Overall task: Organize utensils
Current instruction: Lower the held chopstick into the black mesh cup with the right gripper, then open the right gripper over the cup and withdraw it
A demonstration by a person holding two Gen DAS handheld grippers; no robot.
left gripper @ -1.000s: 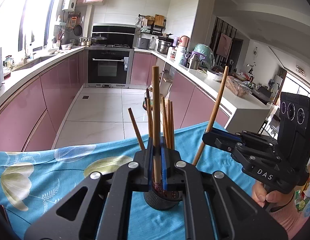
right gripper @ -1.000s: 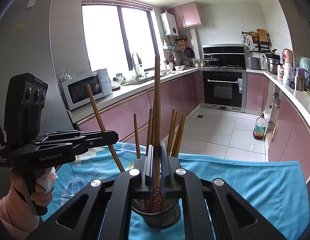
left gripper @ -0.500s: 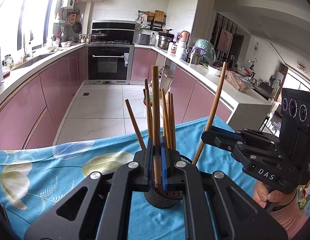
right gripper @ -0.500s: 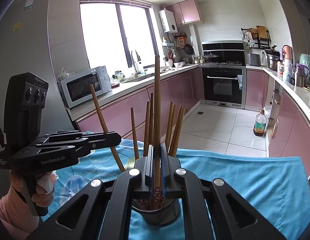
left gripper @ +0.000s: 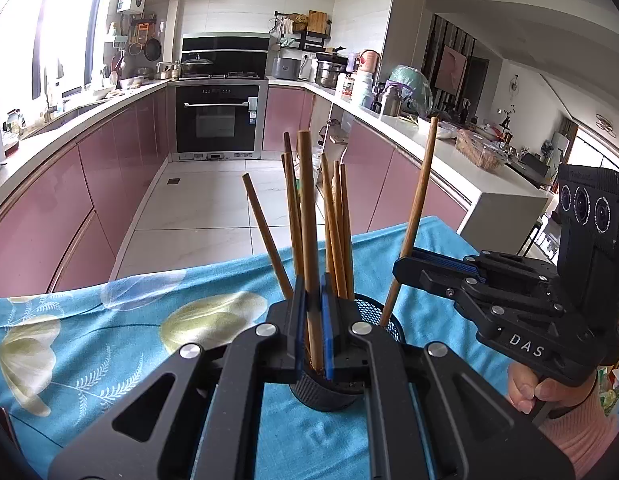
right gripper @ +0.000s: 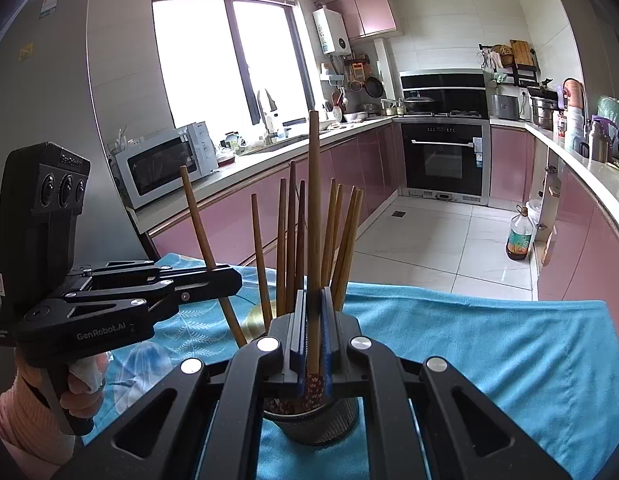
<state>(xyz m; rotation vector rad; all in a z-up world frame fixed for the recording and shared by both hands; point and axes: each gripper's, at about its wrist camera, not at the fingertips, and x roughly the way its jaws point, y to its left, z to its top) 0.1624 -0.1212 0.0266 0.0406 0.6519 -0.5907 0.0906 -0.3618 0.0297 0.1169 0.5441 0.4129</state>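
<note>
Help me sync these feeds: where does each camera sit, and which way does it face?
Left wrist: on the left gripper, facing the oven; shows its chopstick and the right gripper.
Right wrist: on the right gripper, facing the window; shows the left gripper.
Shared: holder, cloth, oven.

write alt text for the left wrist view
The left hand-held gripper is shut on an upright chopstick over a black mesh holder of chopsticks on a blue floral cloth. At right, the right hand-held gripper pinches another chopstick; pink kitchen behind.
</note>
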